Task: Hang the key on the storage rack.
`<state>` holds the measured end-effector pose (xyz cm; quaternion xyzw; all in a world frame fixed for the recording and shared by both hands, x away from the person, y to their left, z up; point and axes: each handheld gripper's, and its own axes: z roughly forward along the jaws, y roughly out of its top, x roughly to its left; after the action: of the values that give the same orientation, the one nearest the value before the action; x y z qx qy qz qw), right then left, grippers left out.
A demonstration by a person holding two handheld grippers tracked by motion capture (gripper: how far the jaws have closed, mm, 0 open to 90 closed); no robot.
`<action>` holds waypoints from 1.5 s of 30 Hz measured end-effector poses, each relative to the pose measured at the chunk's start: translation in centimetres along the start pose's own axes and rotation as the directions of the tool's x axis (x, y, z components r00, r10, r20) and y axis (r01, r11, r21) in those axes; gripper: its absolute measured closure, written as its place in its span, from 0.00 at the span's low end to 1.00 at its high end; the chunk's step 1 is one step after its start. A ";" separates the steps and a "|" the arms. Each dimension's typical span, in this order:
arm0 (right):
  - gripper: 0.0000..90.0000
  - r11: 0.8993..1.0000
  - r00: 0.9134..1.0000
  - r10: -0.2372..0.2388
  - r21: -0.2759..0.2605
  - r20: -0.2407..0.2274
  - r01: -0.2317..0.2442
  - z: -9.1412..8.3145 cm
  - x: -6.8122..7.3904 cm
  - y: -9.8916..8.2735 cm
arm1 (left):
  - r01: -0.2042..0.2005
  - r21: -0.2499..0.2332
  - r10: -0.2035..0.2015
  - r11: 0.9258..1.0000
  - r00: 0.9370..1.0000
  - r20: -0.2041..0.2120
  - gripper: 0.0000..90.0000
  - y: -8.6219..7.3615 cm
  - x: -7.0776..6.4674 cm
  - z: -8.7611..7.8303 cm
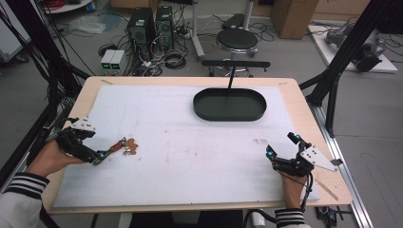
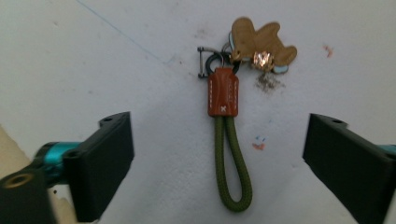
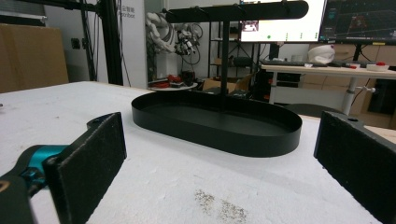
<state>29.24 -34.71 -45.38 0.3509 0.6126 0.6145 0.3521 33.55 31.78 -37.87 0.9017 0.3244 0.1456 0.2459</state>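
A keychain (image 2: 223, 95) lies flat on the white mat (image 1: 190, 142): a green cord loop (image 2: 232, 168), an orange-brown sleeve, a metal ring and a tan wooden charm (image 2: 261, 42). In the high view the keychain (image 1: 116, 146) rests at the table's left side. My left gripper (image 2: 219, 135) is open, its jaws standing wide on either side of the cord loop without touching it; from above, the left gripper (image 1: 102, 151) sits just left of the keychain. My right gripper (image 1: 283, 145) rests at the front right, open and empty, and in its own view the right gripper (image 3: 219, 135) faces the tray.
A black oval tray (image 1: 229, 115) sits at the back centre of the mat, with a thin T-shaped black stand (image 1: 235, 63) rising from it. From the right gripper view the tray (image 3: 261, 140) lies straight ahead. A stool (image 1: 236, 40) and computer towers (image 1: 142, 26) stand beyond the table.
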 end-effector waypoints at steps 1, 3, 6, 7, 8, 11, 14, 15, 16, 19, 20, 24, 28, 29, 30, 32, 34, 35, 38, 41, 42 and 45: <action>0.01 1.000 1.000 0.000 0.000 0.001 0.000 0.0 0.0 0.0 | 0.002 0.017 -0.002 1.000 1.000 -0.001 0.13 0.0 0.0 0.3; 0.01 1.000 1.000 0.001 0.000 0.001 -0.001 0.0 0.0 0.0 | 0.006 0.037 -0.006 0.999 1.000 0.004 0.14 0.1 0.0 0.5; 0.01 1.000 1.000 0.002 0.000 0.001 -0.002 0.0 0.0 0.0 | 0.007 0.067 -0.007 0.998 1.000 0.000 0.16 0.2 -0.1 0.9; 0.01 1.000 1.000 -0.001 -0.001 0.002 0.001 0.0 0.0 0.0 | 0.008 0.076 -0.007 0.997 1.000 -0.001 0.16 0.3 -0.1 1.0; 0.01 1.000 1.000 0.004 0.000 0.001 -0.004 0.0 0.0 0.0 | 0.009 0.083 -0.009 0.997 1.000 0.001 0.17 0.3 -0.1 1.1; 0.01 1.000 1.000 0.003 -0.003 0.002 -0.003 0.0 0.0 0.0 | 0.022 0.112 -0.021 0.993 1.000 -0.007 0.20 0.4 -0.1 1.3; 0.01 1.000 1.000 0.007 -0.001 0.000 -0.007 0.0 0.0 0.0 | 0.036 0.148 -0.037 0.988 0.999 0.003 0.23 0.4 0.0 1.7; 0.01 1.000 1.000 0.007 -0.001 0.000 -0.007 0.0 0.0 0.0 | 0.040 0.159 -0.041 0.987 0.999 0.004 0.23 0.4 -0.1 1.8; 0.01 1.000 1.000 0.008 -0.001 0.000 -0.008 0.0 0.0 0.0 | 0.039 0.165 -0.040 0.986 0.999 0.002 0.24 0.4 -0.1 1.9; 0.01 1.000 1.000 0.008 -0.001 -0.001 -0.008 0.0 0.0 0.0 | 0.038 0.183 -0.042 0.982 0.999 0.017 0.31 0.4 -0.1 2.0; 0.01 1.000 1.000 0.008 -0.001 -0.001 -0.008 0.0 0.0 0.0 | 0.039 0.186 -0.045 0.982 0.999 0.026 0.31 0.4 -0.1 2.1; 0.01 1.000 1.000 0.009 -0.001 0.000 -0.009 0.0 0.0 0.0 | 0.059 0.216 -0.070 0.975 0.997 0.040 0.38 0.4 -0.1 2.3; 0.01 1.000 1.000 0.009 -0.001 0.000 -0.009 0.0 0.0 0.0 | 0.066 0.249 -0.079 0.966 0.996 0.042 0.44 0.5 -0.1 2.5; 0.01 1.000 1.000 0.011 0.001 0.001 -0.011 0.0 0.0 0.0 | 0.067 0.253 -0.080 0.965 0.996 0.041 0.45 0.6 -0.1 2.6; 0.01 1.000 1.000 0.009 -0.001 0.001 -0.009 0.0 0.0 0.0 | 0.065 0.263 -0.079 0.963 0.996 0.043 0.47 0.7 -0.1 2.6; 0.01 1.000 1.000 0.012 0.001 0.002 -0.012 0.0 0.0 0.0 | 0.063 0.277 -0.079 0.959 0.996 0.048 0.49 0.8 -0.2 2.8; 0.01 1.000 1.000 0.012 0.000 0.002 -0.012 0.0 0.0 0.0 | 0.067 0.281 -0.085 0.957 0.995 0.051 0.53 0.9 -0.3 2.9; 0.01 1.000 1.000 0.013 0.001 0.002 -0.013 0.0 0.0 0.0 | 0.063 0.290 -0.081 0.955 0.995 0.051 0.54 1.0 -0.3 2.9; 0.01 1.000 1.000 0.013 0.000 0.001 -0.013 0.0 0.0 0.0 | 0.065 0.308 -0.085 0.949 0.995 0.053 0.56 1.0 -0.3 3.2; 0.01 1.000 1.000 0.013 -0.001 0.002 -0.013 0.0 0.0 0.0 | 0.063 0.316 -0.083 0.947 0.995 0.049 0.57 1.0 -0.3 3.3; 0.01 1.000 1.000 0.014 0.000 0.001 -0.014 0.0 0.0 0.0 | 0.068 0.314 -0.087 0.947 0.995 0.047 0.58 1.0 -0.3 3.4; 0.01 1.000 1.000 0.014 0.000 0.001 -0.014 0.0 0.0 0.0 | 0.071 0.326 -0.087 0.943 0.996 0.036 0.60 1.0 -0.2 3.4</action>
<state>29.23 -34.75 -45.38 0.3554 0.6100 0.6167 0.3482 35.36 29.74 -40.19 0.9195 0.3737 0.0577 0.1079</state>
